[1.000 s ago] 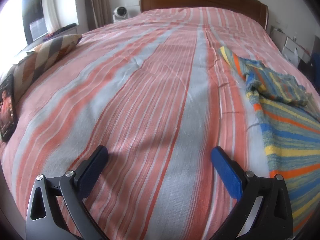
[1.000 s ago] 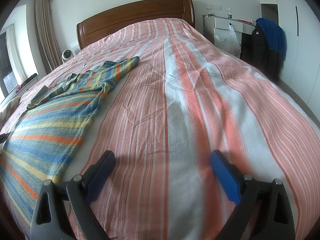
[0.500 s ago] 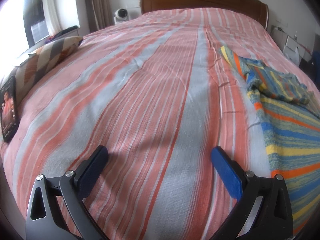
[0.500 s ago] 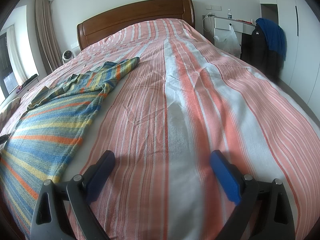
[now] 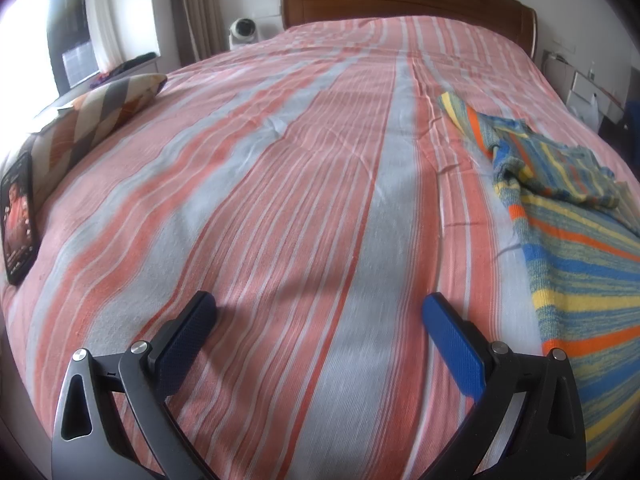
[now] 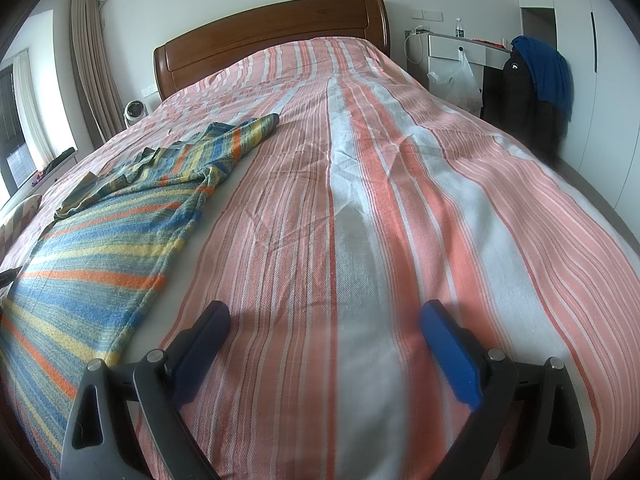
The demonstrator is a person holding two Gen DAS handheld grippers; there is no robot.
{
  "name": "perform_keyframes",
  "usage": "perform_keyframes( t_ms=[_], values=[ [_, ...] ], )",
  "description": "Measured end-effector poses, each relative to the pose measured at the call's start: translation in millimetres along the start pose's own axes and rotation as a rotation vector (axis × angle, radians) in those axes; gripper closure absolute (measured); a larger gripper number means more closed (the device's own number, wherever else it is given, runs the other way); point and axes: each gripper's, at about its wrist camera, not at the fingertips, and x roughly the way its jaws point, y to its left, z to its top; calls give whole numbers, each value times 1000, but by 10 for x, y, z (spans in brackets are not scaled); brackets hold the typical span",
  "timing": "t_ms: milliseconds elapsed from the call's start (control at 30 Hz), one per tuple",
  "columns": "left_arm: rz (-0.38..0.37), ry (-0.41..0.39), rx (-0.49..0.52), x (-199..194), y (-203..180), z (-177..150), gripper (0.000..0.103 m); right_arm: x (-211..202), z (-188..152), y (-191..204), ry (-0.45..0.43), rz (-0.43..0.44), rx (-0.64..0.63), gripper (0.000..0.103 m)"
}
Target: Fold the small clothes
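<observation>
A small knit garment with blue, yellow and orange stripes (image 5: 576,248) lies spread on the striped bedspread, at the right edge of the left wrist view and the left side of the right wrist view (image 6: 104,240). One sleeve reaches toward the headboard. My left gripper (image 5: 320,312) is open and empty, low over the bedspread, left of the garment. My right gripper (image 6: 326,318) is open and empty, low over the bedspread, right of the garment. Neither touches the garment.
The bed (image 5: 280,160) has a wooden headboard (image 6: 272,36). A patterned cushion (image 5: 100,112) and a dark phone or tablet (image 5: 18,216) lie at the bed's left edge. A small fan (image 5: 243,32), a white desk with a bag (image 6: 456,64) and hanging jackets (image 6: 536,92) stand around the bed.
The left wrist view has shifted slightly, with the garment sitting a little lower and further right. The right view is nearly unchanged. Both grippers stay open.
</observation>
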Motion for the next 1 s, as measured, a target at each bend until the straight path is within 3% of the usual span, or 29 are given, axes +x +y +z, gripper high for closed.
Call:
perform_keyframes(
  t_ms=[1000],
  values=[
    [16, -21, 6, 29, 4, 17, 0, -6, 7, 15, 6, -11, -6, 8]
  ],
)
